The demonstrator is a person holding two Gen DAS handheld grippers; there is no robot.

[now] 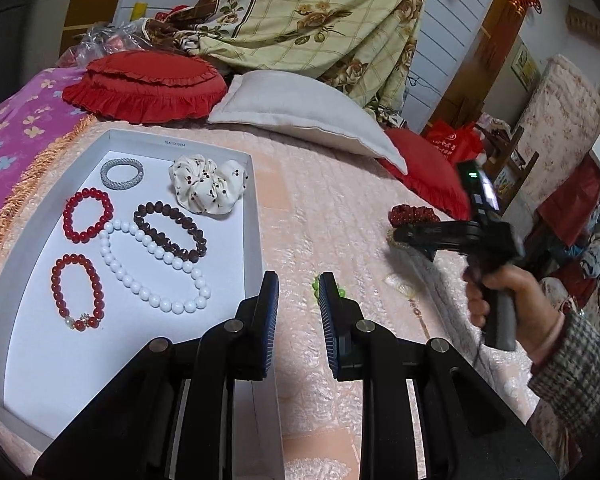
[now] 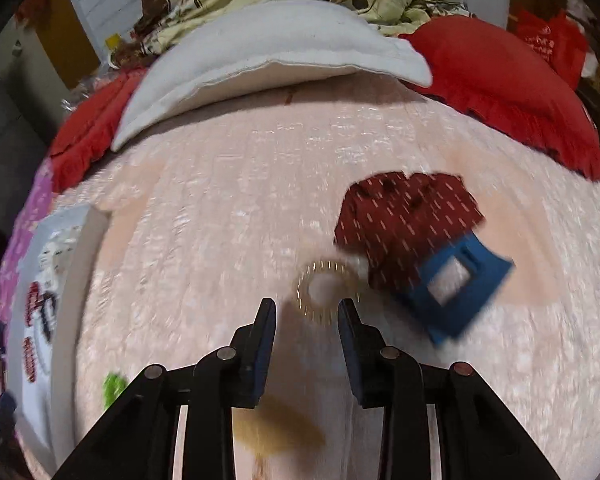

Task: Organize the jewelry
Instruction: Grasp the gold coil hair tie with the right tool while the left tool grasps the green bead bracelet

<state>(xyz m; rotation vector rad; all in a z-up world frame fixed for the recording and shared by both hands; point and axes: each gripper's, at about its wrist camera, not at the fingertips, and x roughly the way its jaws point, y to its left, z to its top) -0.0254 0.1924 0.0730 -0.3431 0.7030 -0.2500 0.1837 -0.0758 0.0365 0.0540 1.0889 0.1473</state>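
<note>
The left hand-held gripper (image 1: 298, 294) hangs open and empty over the bed (image 1: 340, 220), beside the tray (image 1: 256, 216) of bracelets (image 1: 156, 264); a green bead piece (image 1: 315, 285) peeks out behind one finger. From the right view, the right hand-held gripper (image 2: 307, 312) is spread, empty, nearing a gold ring (image 2: 324, 288); I'd guess it closes there next; blur hides detail of the red scrunchie (image 2: 404, 216).

Prob. home bedroom: bed w/ pillow (image 1: 300, 108), floral quilt (image 1: 320, 12).
</note>
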